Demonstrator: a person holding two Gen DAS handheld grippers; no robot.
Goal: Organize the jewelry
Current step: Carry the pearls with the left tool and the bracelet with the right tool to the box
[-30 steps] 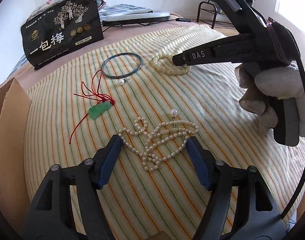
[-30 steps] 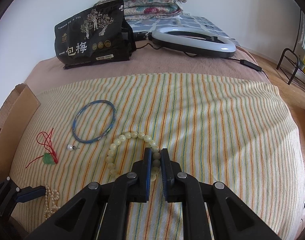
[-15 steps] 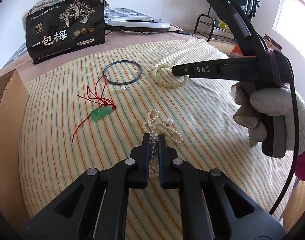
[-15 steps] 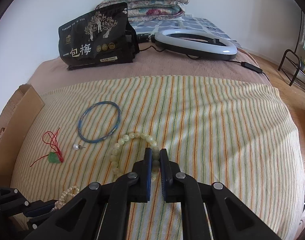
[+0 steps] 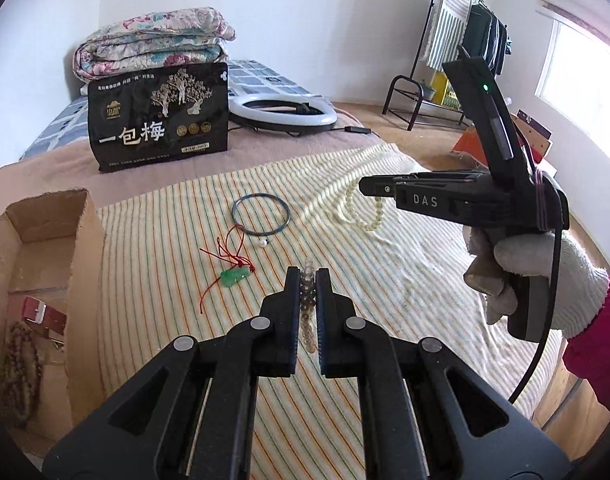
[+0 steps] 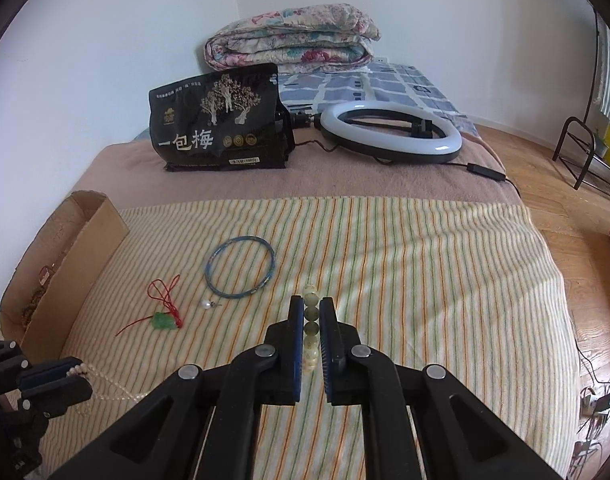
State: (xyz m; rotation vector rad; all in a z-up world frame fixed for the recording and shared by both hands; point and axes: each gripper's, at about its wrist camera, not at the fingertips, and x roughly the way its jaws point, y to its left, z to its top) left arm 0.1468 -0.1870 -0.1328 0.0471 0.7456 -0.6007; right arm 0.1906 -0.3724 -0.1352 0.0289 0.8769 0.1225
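Now left gripper (image 5: 308, 276) pinches pearl necklace (image 5: 307, 300); right gripper (image 6: 311, 304) – seemingly – clamps bead bracelet (image 6: 311, 316).

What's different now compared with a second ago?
The left gripper has just closed on the pearl necklace and lifted it off the striped towel. The right gripper, already clamped on the pale bead bracelet, raised it too. The blue bangle, loose pearl and green pendant stayed put.

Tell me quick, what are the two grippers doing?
Left gripper: shut on the pearl necklace.
Right gripper: shut on the bead bracelet.
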